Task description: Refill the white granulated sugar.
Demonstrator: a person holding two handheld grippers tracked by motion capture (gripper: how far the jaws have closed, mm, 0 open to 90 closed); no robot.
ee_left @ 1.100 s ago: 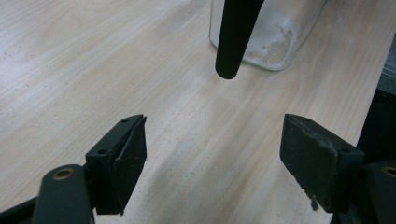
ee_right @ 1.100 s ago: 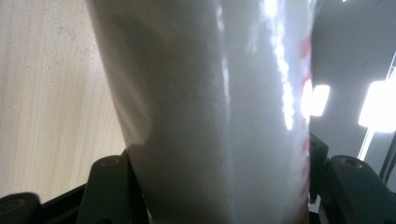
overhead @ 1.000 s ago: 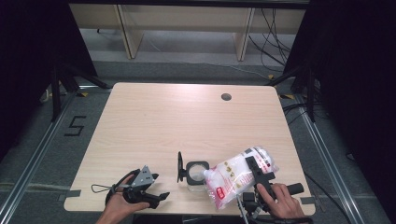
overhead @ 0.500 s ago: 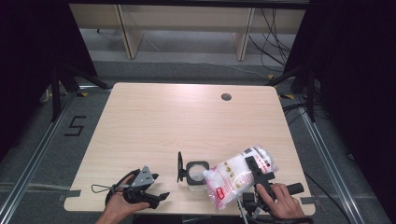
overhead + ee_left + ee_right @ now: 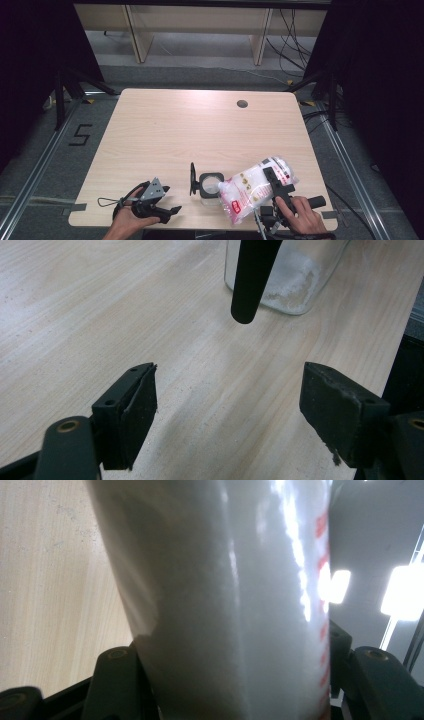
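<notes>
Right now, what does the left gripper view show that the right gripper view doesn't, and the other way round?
The left gripper view alone shows the left gripper open over bare wood, with the glass jar ahead, white powder in its bottom, and its black lid hanging in front. The right gripper view alone shows the right gripper clamped on the white bag with red print, seen close up. Both share the wooden table.
</notes>
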